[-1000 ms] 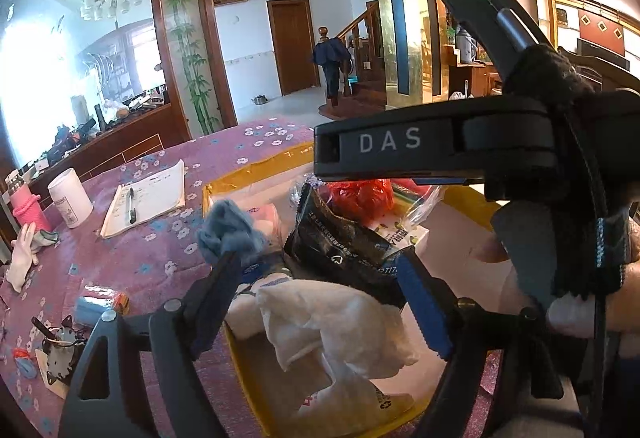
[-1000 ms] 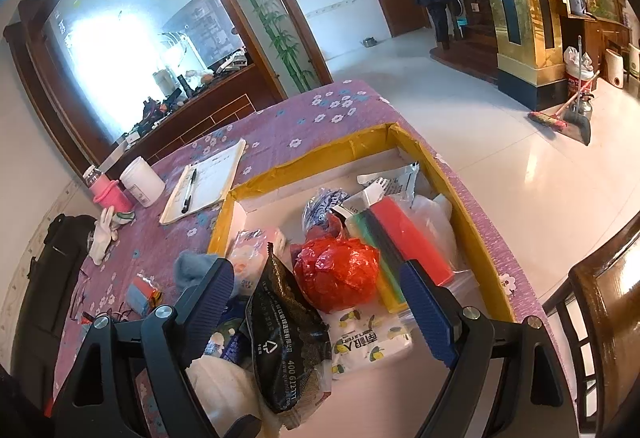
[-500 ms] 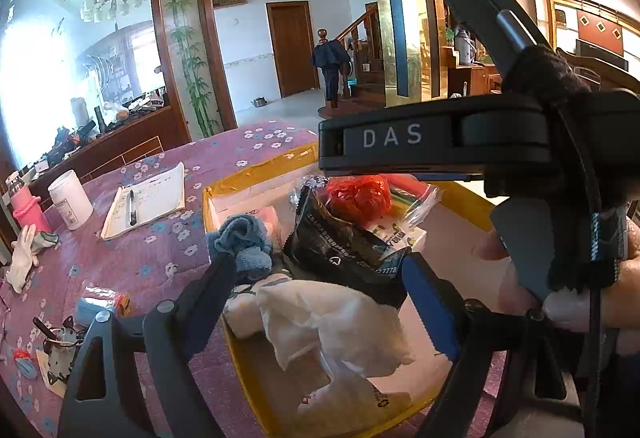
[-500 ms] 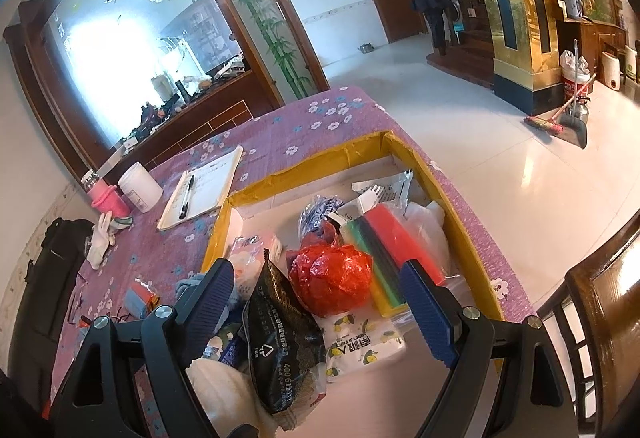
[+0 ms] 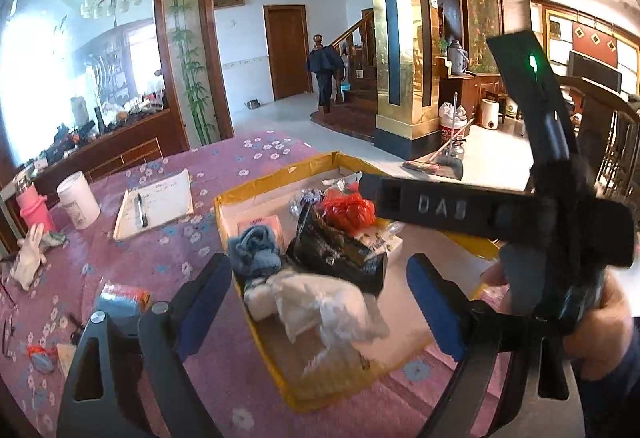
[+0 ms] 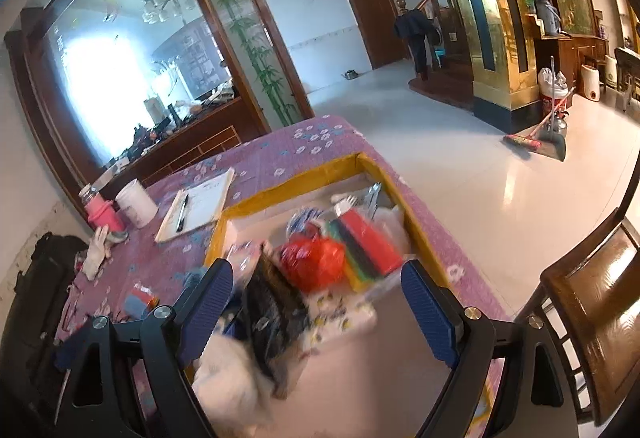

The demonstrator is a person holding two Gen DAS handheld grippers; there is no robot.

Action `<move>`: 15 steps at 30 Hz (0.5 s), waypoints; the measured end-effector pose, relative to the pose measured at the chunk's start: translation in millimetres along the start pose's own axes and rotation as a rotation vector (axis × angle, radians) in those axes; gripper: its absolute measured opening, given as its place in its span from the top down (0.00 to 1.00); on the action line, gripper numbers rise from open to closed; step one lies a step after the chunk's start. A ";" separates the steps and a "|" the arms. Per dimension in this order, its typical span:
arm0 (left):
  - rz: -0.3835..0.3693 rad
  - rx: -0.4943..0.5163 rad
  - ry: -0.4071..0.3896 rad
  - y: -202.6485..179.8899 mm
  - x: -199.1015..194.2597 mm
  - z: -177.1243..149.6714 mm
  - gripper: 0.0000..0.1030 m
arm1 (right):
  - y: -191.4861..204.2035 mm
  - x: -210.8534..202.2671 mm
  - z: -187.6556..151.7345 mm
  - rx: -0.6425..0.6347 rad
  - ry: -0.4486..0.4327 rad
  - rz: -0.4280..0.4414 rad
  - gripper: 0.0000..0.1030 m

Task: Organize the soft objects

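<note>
The only writing that reads clearly is "DAS", in pale raised letters on the black body of the right gripper (image 5: 460,207) as it crosses the left wrist view (a green light glows on its upper bar). Print on the black bag (image 5: 340,250) and on the white packet with yellow figures (image 6: 340,312) is too blurred to read.

The soft things lie in a shallow cardboard box with yellow-taped walls (image 5: 280,173), which sits on the purple flowered tabletop (image 5: 168,250). Along its left wall are a blue fuzzy cloth (image 5: 256,248) and, nearer the camera, a crumpled white cloth (image 5: 328,304); a red plastic bag (image 6: 314,264) rests behind the black bag, with a red-topped stack of coloured sponges (image 6: 370,244) just beside it.

The left gripper (image 5: 316,296) hangs above the white cloth, its blue pads spread wide and holding nothing. The right gripper (image 6: 316,302) is likewise wide apart and empty over the box.
</note>
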State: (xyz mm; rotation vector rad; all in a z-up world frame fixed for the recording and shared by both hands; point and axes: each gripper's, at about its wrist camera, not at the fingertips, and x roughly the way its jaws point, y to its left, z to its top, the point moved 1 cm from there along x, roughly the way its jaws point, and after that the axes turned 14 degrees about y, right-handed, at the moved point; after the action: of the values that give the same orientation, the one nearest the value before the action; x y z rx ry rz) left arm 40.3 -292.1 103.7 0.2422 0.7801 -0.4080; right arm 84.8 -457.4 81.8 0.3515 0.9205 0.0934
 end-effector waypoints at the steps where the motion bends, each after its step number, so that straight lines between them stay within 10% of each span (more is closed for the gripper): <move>1: -0.009 -0.005 0.003 2.7 -5.1 -1.9 0.14 | 6.6 -1.1 -3.6 -0.012 0.008 0.003 0.14; 15: 0.065 -0.227 -0.048 123.5 -92.4 -51.4 0.12 | 120.3 2.3 -34.7 -0.189 0.074 0.073 0.13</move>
State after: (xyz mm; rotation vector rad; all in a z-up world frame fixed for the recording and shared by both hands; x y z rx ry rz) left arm 3.4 -138.6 142.6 0.0452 0.7625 -0.2603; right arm 67.2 -335.0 101.3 0.2075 0.9633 0.2600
